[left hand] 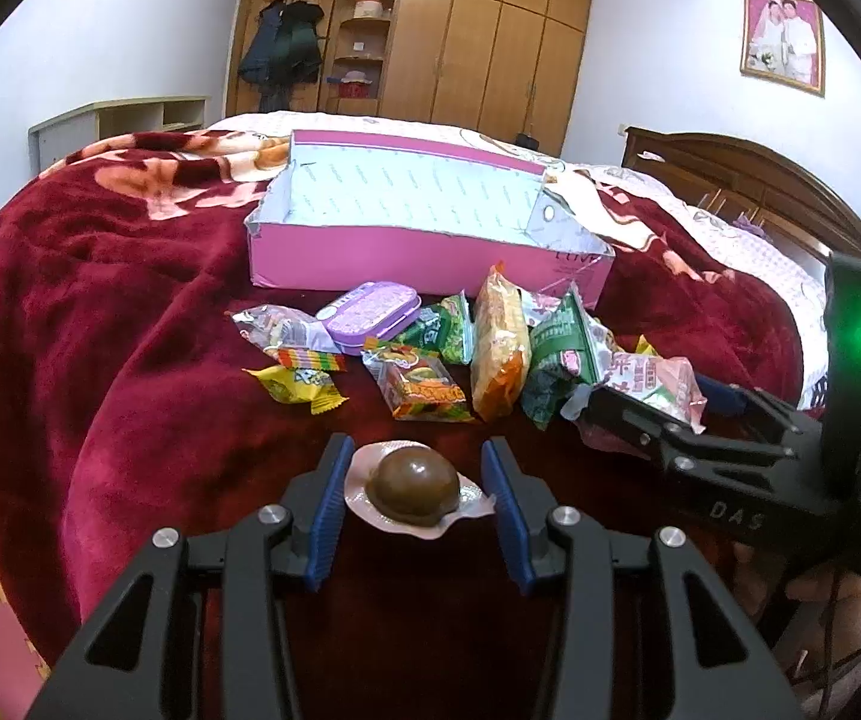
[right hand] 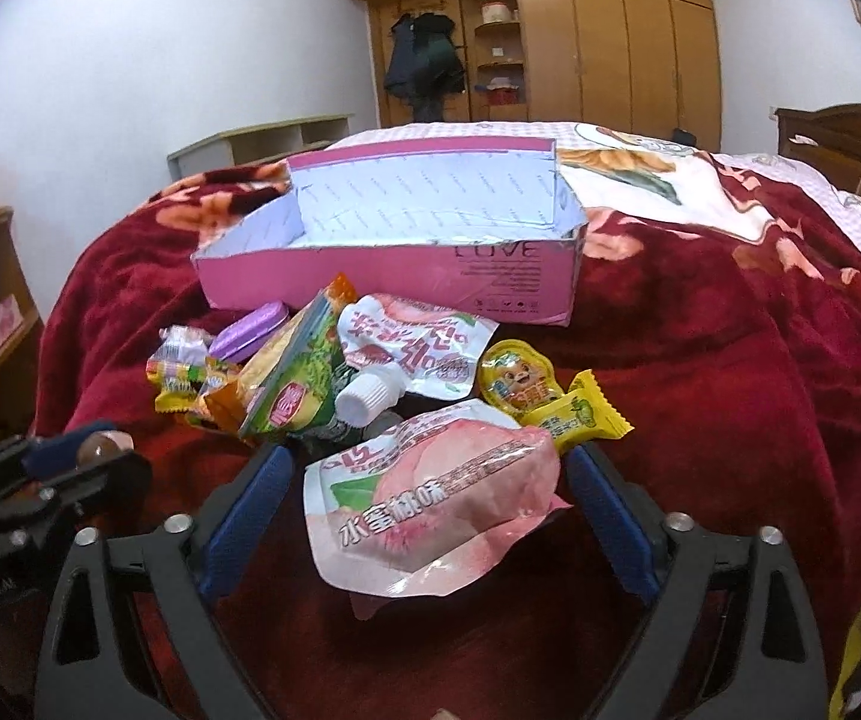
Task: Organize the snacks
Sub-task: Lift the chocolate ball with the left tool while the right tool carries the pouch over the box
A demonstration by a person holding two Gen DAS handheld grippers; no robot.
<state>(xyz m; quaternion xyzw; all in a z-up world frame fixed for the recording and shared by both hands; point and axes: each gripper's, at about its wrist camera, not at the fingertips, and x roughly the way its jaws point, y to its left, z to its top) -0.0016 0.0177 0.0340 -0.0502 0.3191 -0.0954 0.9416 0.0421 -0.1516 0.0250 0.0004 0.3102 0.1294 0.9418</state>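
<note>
A pile of wrapped snacks point(left hand: 430, 354) lies on the red blanket in front of an open pink box point(left hand: 430, 240), which is empty inside. My left gripper point(left hand: 415, 492) is open around a brown egg-shaped snack in a clear wrapper point(left hand: 415, 486), fingers on both sides, not touching. My right gripper point(right hand: 430, 492) is open around a pink peach pouch point(right hand: 430, 510), which lies between its fingers. The right gripper also shows in the left wrist view point(left hand: 658, 420) at the pile's right side. The pink box point(right hand: 394, 276) stands behind the pile in the right wrist view.
A purple tin point(left hand: 370, 315), a second peach pouch with a white cap point(right hand: 412, 354) and a yellow candy point(right hand: 580, 417) lie in the pile. The bed's wooden headboard point(left hand: 760, 180) is at the right. A wardrobe point(left hand: 478, 42) stands behind.
</note>
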